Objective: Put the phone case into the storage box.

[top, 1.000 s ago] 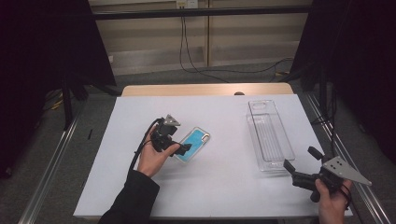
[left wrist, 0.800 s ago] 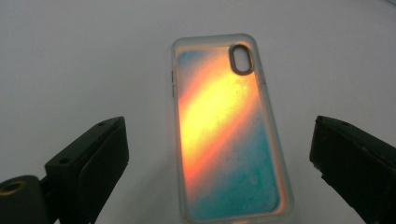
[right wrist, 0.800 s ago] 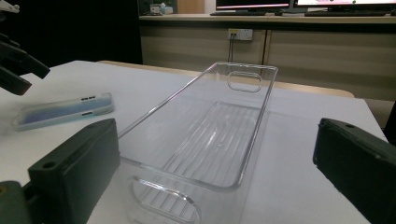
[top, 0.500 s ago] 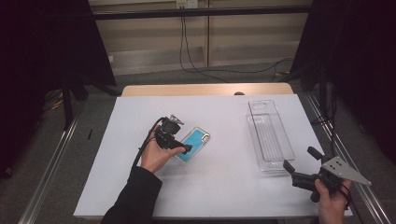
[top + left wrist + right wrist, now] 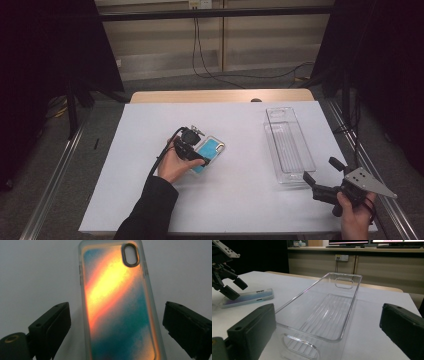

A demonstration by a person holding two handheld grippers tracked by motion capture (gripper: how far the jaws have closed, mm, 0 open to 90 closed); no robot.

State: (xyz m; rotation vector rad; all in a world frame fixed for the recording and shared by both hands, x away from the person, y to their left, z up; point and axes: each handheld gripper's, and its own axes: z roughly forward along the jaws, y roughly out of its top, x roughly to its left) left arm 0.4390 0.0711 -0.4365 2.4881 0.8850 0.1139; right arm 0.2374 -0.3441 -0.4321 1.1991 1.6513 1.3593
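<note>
A phone case (image 5: 211, 149) with a teal and orange back and a clear rim lies flat on the white table cover (image 5: 240, 200). My left gripper (image 5: 200, 159) points down over its near end. In the left gripper view the phone case (image 5: 117, 305) runs up between the jaws of the left gripper (image 5: 116, 335). These jaws have just been closing and straddle the case, with a gap still showing at the left pad. My right gripper (image 5: 321, 170) is open at the near right, facing the clear plastic bin (image 5: 289, 145). The right gripper (image 5: 327, 335) holds nothing.
The clear bin (image 5: 329, 310) is long, ribbed on the bottom, with handle cut-outs at both ends. From the right gripper view the phone case (image 5: 247, 298) and the left gripper (image 5: 235, 289) sit at the far left. A cable hangs behind the table's wooden back edge (image 5: 220, 96).
The left hand has shifted a little to the right and lower, bringing its gripper onto the near end of the phone case. The right hand and the bin have stayed put.
</note>
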